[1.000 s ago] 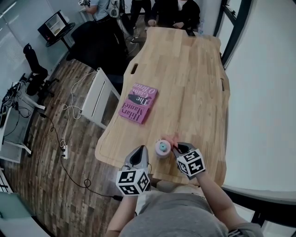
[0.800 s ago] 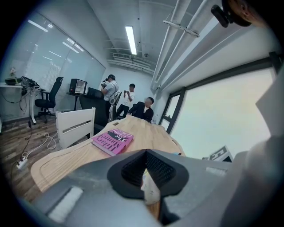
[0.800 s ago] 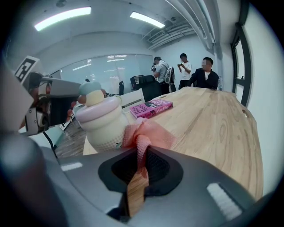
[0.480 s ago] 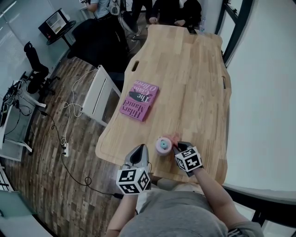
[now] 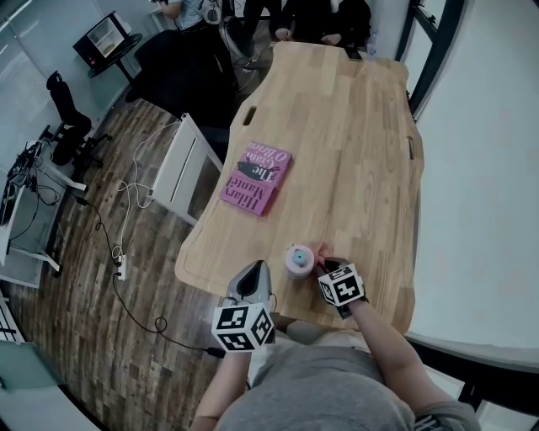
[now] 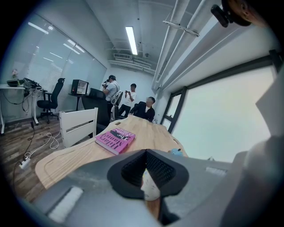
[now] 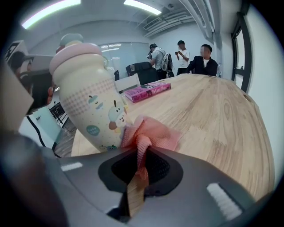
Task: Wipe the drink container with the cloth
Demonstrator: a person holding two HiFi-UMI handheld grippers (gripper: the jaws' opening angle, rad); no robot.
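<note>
The drink container [image 5: 298, 260] is a cream bottle with cartoon prints and a pink lid, and it stands near the table's front edge. In the right gripper view the drink container [image 7: 88, 97] fills the left side and looks tilted. My right gripper [image 5: 324, 268] is just right of it, shut on a pink cloth [image 5: 318, 252]. The bunched cloth [image 7: 148, 133] touches the bottle's lower side in front of the right gripper [image 7: 141, 162]. My left gripper [image 5: 253, 282] sits left of the bottle, apart from it. The left gripper [image 6: 145, 166] is shut and holds nothing. A sliver of the bottle [image 6: 150, 188] shows behind the jaws.
A pink book [image 5: 256, 182] lies mid-table on the long wooden table [image 5: 354, 151]. The book [image 7: 147, 92] is well beyond the bottle. A white rack [image 5: 181, 177] stands beside the table's left edge. Several people [image 5: 320, 17] are at the far end. Cables lie on the floor at the left.
My right gripper with the cloth has edged slightly closer to the bottle. The left gripper has stayed where it was.
</note>
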